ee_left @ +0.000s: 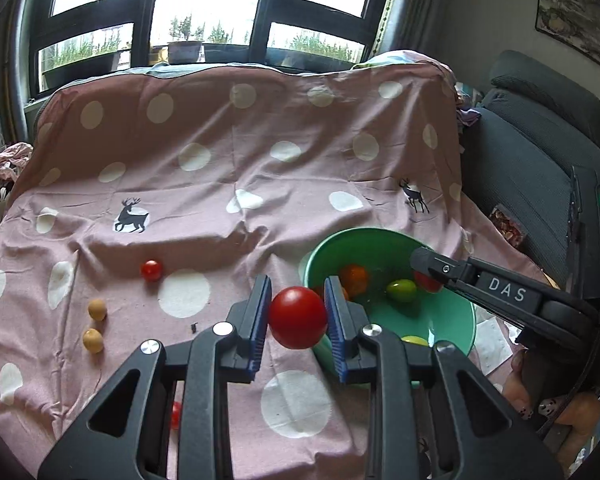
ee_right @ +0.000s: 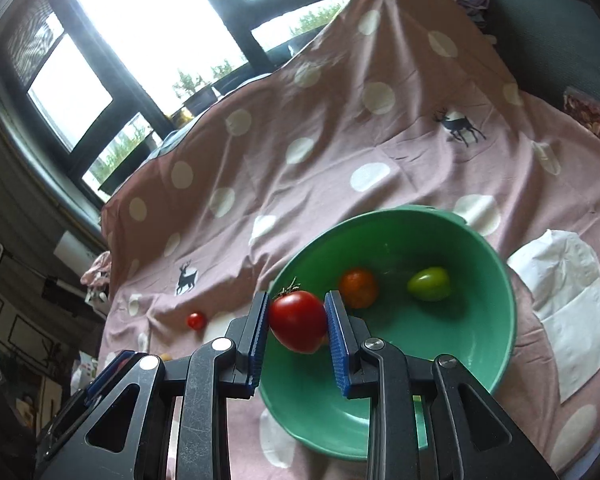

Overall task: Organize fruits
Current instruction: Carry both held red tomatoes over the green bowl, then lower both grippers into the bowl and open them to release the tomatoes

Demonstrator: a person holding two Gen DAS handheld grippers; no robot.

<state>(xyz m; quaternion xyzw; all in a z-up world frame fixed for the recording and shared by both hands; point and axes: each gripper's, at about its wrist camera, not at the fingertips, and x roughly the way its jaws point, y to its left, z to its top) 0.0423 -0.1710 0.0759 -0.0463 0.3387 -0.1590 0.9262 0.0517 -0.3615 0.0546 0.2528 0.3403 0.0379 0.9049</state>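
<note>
claws: left claw point(ee_left: 297, 317) clamped on a red tomato point(ee_left: 298, 317), right claw point(ee_right: 297, 322) on a stemmed tomato point(ee_right: 298, 321) | place: both carried at the green bowl point(ee_right: 480, 344) | risk: smooth round skins — squeezed out if tilted; collision likely, both claws crowding one rim

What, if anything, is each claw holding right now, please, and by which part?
Each holds a red tomato by its sides, between the blue pads: the left claw a round tomato, the right claw a stemmed tomato.

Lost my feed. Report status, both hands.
Left gripper shut on red tomato. Right gripper shut on stemmed tomato over bowl. Path clear.
</note>
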